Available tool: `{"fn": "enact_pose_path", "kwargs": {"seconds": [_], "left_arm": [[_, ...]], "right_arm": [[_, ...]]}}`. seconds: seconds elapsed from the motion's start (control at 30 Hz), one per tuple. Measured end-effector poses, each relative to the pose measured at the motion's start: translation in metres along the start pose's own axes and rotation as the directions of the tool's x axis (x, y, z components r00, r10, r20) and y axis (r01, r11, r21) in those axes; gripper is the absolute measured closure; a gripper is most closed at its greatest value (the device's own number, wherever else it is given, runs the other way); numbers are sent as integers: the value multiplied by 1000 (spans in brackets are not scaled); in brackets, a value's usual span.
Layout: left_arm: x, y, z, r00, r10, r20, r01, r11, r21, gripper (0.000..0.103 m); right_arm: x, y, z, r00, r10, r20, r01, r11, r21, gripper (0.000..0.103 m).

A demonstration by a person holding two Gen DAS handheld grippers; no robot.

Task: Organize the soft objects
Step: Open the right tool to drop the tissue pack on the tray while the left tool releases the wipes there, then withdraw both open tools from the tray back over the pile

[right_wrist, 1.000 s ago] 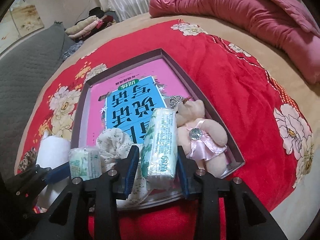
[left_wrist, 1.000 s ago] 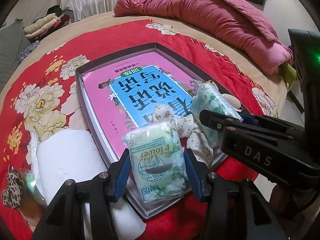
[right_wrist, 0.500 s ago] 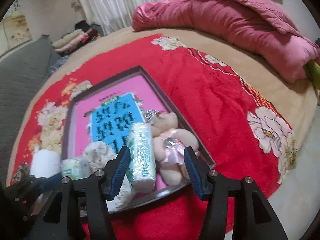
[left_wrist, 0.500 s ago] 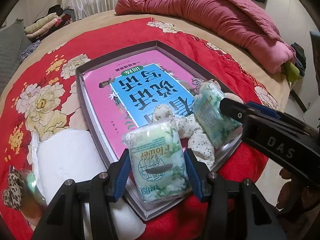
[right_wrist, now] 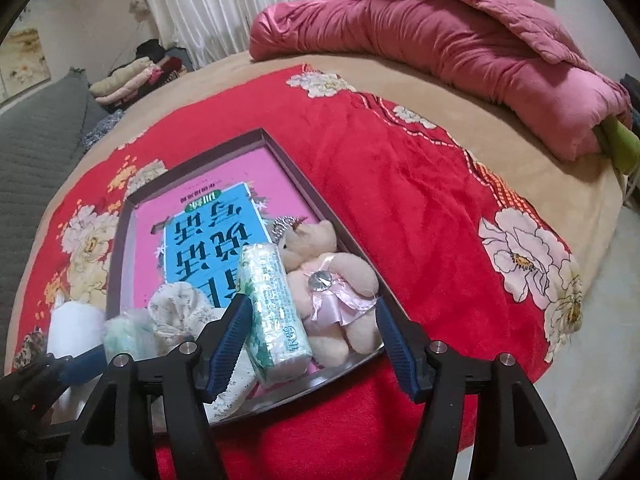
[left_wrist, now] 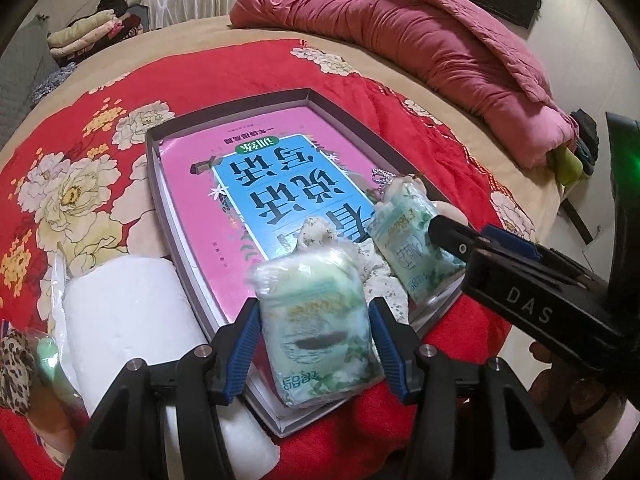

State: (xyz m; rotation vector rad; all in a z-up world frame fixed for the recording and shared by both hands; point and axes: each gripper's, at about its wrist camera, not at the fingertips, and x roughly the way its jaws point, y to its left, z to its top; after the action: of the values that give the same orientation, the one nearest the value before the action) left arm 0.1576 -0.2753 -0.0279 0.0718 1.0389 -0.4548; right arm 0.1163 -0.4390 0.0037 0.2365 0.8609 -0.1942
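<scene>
My left gripper [left_wrist: 316,344] is shut on a green-and-white tissue pack [left_wrist: 320,328], holding it over the near corner of the dark shallow tray [left_wrist: 152,184]. A second tissue pack [right_wrist: 272,300] stands on its edge in the tray beside a beige teddy bear [right_wrist: 332,276] in a pink dress. My right gripper [right_wrist: 310,344] is around that pack and the bear with its jaws opening; the right pad is clear of both. A floral cloth [right_wrist: 180,304] lies between the two packs. A pink-and-blue book [left_wrist: 272,184] covers the tray floor.
The tray rests on a red flowered blanket [right_wrist: 400,184] spread over a bed. A white paper roll [left_wrist: 124,312] and a leopard-print item [left_wrist: 16,356] lie left of the tray. A pink quilt [left_wrist: 440,40] is bunched at the far side, with folded clothes [left_wrist: 92,32] at the back left.
The right gripper's jaws have spread wide and let go of the upright tissue pack, which stays in the tray beside the bear. The left gripper keeps hold of its pack.
</scene>
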Motion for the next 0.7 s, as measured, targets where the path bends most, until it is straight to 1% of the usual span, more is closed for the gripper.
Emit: {"fn": "enact_pose_path", "kwargs": {"seconds": [0.13,0.3,0.37,0.47,0.5,0.6,0.67,0.7], "left_arm": [[0,-1,-1,1000,0,2,0,1000,13,47],[1,-4,-2,1000,20,3,-20,999,27,47],[-3,-2,-2,999,31,18,-31,999,13,47],[-13,3,-6,999,25,37,-25,1000,-2,47],[-15,2,-7,999,28,39,-28,1000,8,47],[-16,-4,-12,999,53,15,-53,997,64,47],[-11,-10,-16,996,85,4,-85,991,108,47],[-9,-12,-17,993,116,6,-116,986,122,47]], "right_arm": [[1,-1,0,1000,1,-5,-1,1000,8,37],[0,0,1,1000,1,2,-1,1000,7,37],[-1,-1,1,1000,4,7,-4,1000,9,37],[-1,-2,1,1000,6,9,-6,1000,17,37],[-1,-3,1,1000,6,8,-6,1000,18,37],[0,-2,1,1000,6,5,-6,1000,18,37],[-1,0,1,1000,2,9,-2,1000,10,36],[-2,0,1,1000,0,12,0,1000,7,36]]}}
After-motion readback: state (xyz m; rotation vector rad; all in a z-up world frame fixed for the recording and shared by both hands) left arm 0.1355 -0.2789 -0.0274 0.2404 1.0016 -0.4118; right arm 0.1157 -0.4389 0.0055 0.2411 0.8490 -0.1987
